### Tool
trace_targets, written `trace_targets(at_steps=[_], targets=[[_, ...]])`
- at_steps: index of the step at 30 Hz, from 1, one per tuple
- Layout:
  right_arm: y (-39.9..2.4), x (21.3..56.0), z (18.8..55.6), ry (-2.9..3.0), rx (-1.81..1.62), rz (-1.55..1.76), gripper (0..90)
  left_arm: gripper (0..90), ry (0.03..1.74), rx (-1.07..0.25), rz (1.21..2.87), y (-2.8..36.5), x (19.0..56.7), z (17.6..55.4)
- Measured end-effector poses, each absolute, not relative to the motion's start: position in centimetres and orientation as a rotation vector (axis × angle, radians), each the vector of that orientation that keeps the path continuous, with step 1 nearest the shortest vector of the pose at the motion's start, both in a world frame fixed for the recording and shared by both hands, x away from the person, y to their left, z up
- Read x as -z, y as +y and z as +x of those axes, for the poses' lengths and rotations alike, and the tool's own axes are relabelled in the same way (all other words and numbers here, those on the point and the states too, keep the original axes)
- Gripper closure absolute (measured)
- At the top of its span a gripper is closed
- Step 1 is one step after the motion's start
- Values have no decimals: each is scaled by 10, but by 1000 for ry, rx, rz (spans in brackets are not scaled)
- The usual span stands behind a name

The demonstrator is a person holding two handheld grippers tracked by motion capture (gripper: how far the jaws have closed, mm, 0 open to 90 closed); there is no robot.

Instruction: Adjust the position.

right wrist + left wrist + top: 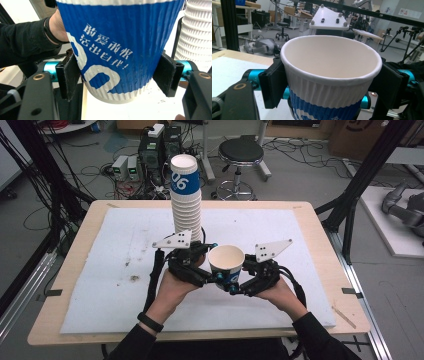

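Ribbed paper, blue below a white band and printed with white characters, forms the wall of the single blue-and-white paper cup (112, 50) in the right gripper view. Its rolled white rim and smooth pale inside face upward in the left gripper view (329, 60). The right gripper (250, 282) is clamped low on this cup, its black padded jaws pressing the corrugated wall from both sides. The left gripper (200, 265) holds the cup near the rim; its flat black jaws sit against the wall on either side, pinching it.

Held just above the white foam mat (90, 285), the cup (226, 265) hangs near the middle of the bench, closer to the person's edge. Behind the left gripper stands the tall stack of ribbed white paper cups (186, 205), topped by a blue-banded one, very close to the left gripper's grey plate.

Bare mat lies open toward the left and right edges. The wooden bench top (320, 227) frames the mat on all sides.
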State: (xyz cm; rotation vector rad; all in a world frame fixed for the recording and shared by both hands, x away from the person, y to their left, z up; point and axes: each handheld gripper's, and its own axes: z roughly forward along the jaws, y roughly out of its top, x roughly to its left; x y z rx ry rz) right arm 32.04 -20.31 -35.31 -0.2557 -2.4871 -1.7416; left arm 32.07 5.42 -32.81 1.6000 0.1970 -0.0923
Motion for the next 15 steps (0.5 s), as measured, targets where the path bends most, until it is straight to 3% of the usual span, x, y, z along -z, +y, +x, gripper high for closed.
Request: trace_targets(at_steps=[15], targets=[[-207,349,320,-2385,1823,-303,203,221,184,71,1619,52,329,319]])
